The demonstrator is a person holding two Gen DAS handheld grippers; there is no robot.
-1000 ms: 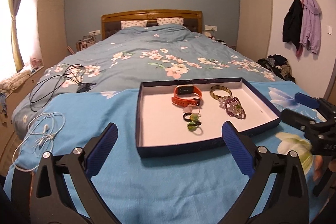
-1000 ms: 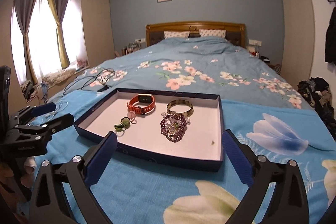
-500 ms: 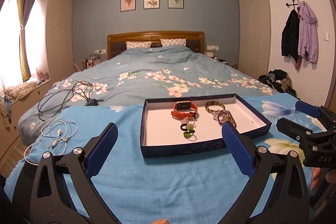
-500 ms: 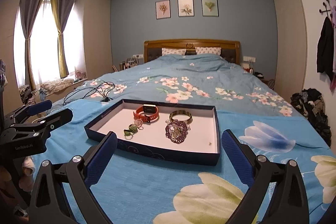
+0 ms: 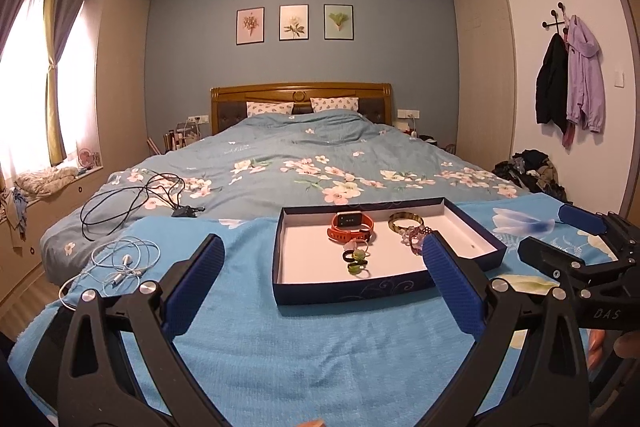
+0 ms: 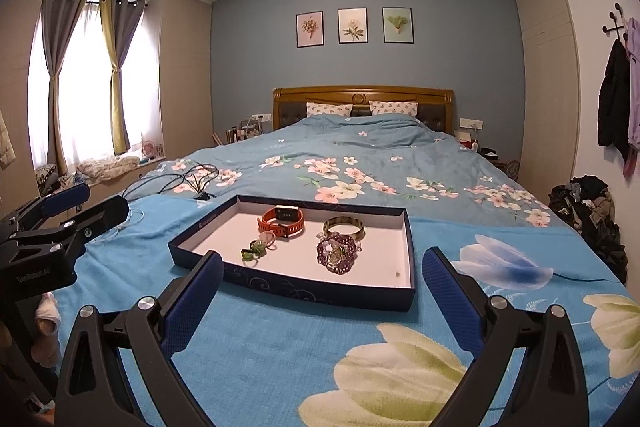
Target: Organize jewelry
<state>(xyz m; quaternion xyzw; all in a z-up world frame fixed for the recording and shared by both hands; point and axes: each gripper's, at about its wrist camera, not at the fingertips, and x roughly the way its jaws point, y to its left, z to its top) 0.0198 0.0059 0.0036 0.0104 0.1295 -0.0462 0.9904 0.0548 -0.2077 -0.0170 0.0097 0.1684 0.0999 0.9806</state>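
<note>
A shallow dark blue box lid (image 5: pixel 352 293) (image 6: pixel 304 289) with a white floor lies on the blue blanket. Inside it rest an orange watch (image 5: pixel 351 227) (image 6: pixel 282 220), a brown-green bangle (image 5: pixel 405 221) (image 6: pixel 344 228), a purple beaded bracelet (image 5: pixel 415 242) (image 6: pixel 337 253) and green rings (image 5: pixel 356 261) (image 6: pixel 253 251). My left gripper (image 5: pixel 322 259) stands open in front of the box's near wall, holding nothing. My right gripper (image 6: pixel 322 267) is open too, short of the box's near right side. Each gripper shows at the edge of the other's view.
White earphones (image 5: pixel 120 263) lie on the blanket at the left, with black cables (image 5: pixel 136 199) behind them on the floral duvet. Clothes (image 6: pixel 588 211) are piled on the floor at the right. Coats (image 5: pixel 568 91) hang on the right wall.
Both grippers have drawn back from the box and tilted up, so the box looks smaller and more of the room shows. The jewelry has not moved.
</note>
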